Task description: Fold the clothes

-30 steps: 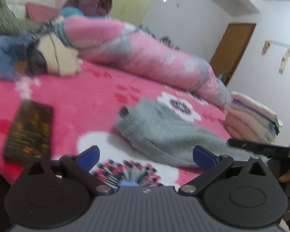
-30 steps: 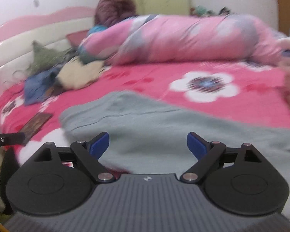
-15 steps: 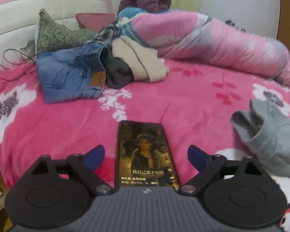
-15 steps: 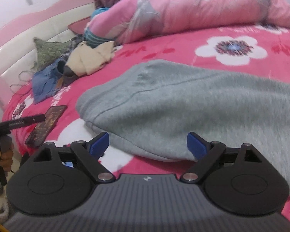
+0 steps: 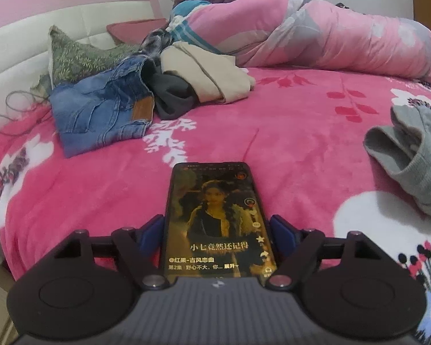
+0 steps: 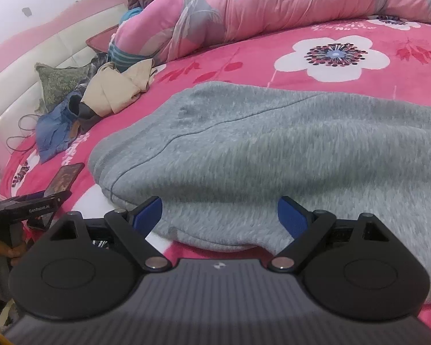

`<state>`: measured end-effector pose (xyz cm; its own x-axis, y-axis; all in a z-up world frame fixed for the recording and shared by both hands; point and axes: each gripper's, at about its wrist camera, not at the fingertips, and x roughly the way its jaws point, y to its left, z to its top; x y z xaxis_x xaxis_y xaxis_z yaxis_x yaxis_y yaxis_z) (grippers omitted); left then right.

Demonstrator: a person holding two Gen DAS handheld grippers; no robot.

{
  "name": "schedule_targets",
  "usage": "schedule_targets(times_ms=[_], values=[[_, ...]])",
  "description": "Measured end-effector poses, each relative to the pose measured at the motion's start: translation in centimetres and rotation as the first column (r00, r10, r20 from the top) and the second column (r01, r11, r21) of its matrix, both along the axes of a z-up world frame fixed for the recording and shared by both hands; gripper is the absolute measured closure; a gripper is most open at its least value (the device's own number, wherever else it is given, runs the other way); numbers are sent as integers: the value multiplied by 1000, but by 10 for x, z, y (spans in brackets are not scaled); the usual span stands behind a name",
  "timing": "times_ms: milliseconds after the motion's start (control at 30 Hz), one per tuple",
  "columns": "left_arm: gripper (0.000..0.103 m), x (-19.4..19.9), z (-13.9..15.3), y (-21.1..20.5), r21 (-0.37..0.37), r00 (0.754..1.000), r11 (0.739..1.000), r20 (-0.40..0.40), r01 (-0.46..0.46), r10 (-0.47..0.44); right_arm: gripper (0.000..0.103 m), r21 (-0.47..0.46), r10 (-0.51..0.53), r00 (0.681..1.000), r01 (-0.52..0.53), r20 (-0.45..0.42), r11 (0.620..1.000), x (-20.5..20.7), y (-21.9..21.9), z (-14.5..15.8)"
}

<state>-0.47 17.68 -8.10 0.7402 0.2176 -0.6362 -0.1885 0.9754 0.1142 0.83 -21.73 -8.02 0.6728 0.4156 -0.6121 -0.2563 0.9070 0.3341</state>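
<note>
A grey knit sweater (image 6: pixel 287 155) lies spread on the pink flowered bed; its cuff end shows at the right of the left wrist view (image 5: pixel 408 155). My right gripper (image 6: pixel 219 215) is open, low over the sweater's near edge, fingers either side of the fabric. My left gripper (image 5: pixel 217 230) has its blue pads against both sides of a lit phone (image 5: pixel 215 218) lying on the bedspread. The phone and left gripper also show at the left of the right wrist view (image 6: pixel 64 176).
A pile of clothes with blue jeans (image 5: pixel 100 109), a dark garment and a beige one (image 5: pixel 207 77) sits near the headboard. A rolled pink duvet (image 5: pixel 330 34) lies across the back. A person sits behind it. A green pillow (image 5: pixel 80 54) and a cable lie at left.
My left gripper swung left from the sweater to the phone and closed its fingers on it. My right gripper moved down and closer to the sweater's near edge.
</note>
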Motion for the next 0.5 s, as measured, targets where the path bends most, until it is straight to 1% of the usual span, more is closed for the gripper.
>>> schedule_targets(times_ms=[100, 233, 400, 467, 500], values=[[23, 1, 1, 5, -9, 1000, 1000, 5, -5, 5, 14, 9, -5, 1000, 5, -5, 1000, 1, -1, 0], [23, 7, 2, 22, 8, 999, 1000, 14, -30, 30, 14, 9, -6, 1000, 6, -9, 1000, 3, 0, -1], [23, 33, 4, 69, 6, 998, 998, 4, -70, 70, 14, -3, -6, 1000, 6, -12, 1000, 4, 1, -1], [23, 46, 5, 89, 14, 992, 992, 0, -123, 123, 14, -8, -9, 1000, 9, -13, 1000, 5, 2, -1], [23, 49, 6, 99, 0, 987, 987, -2, -160, 160, 14, -11, -11, 1000, 11, -13, 1000, 5, 2, -1]])
